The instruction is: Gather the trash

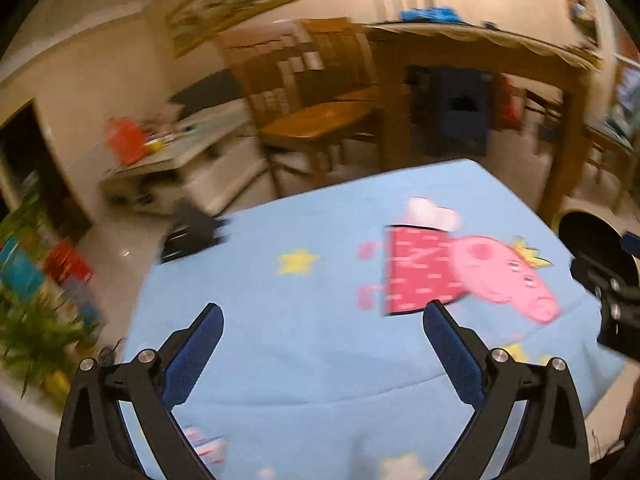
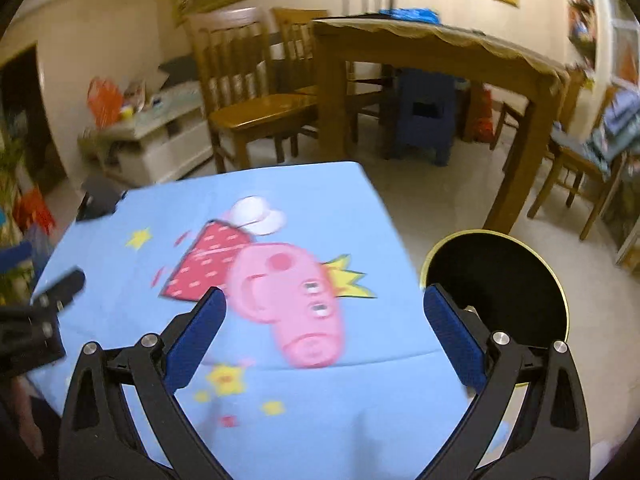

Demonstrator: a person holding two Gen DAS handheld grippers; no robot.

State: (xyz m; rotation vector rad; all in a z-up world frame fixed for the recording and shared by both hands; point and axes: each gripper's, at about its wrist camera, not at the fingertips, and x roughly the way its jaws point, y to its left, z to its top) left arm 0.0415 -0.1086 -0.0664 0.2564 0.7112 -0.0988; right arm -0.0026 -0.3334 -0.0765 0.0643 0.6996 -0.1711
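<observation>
My left gripper [image 1: 323, 311] is open over a low table under a light blue cloth [image 1: 320, 220] printed with a pink cartoon pig, and nothing is between its blue pads. My right gripper [image 2: 325, 294] is open and empty too, above the table's right edge. A round black bin with a gold rim [image 2: 480, 233] stands on the floor just right of the table, partly behind my right finger. The bin's rim [image 1: 576, 211] also shows at the left wrist view's right edge, behind the right gripper [image 1: 612, 292]. I see no loose trash on the cloth [image 2: 320, 200]. Both views are blurred.
A small black object [image 2: 100, 196] lies at the table's far left corner. Beyond stand wooden chairs [image 2: 248, 92], a tall wooden table [image 2: 420, 48] with a blue stool [image 2: 424, 116] under it, and a low white cabinet [image 2: 160, 140]. Potted plants [image 1: 36, 332] are on the left.
</observation>
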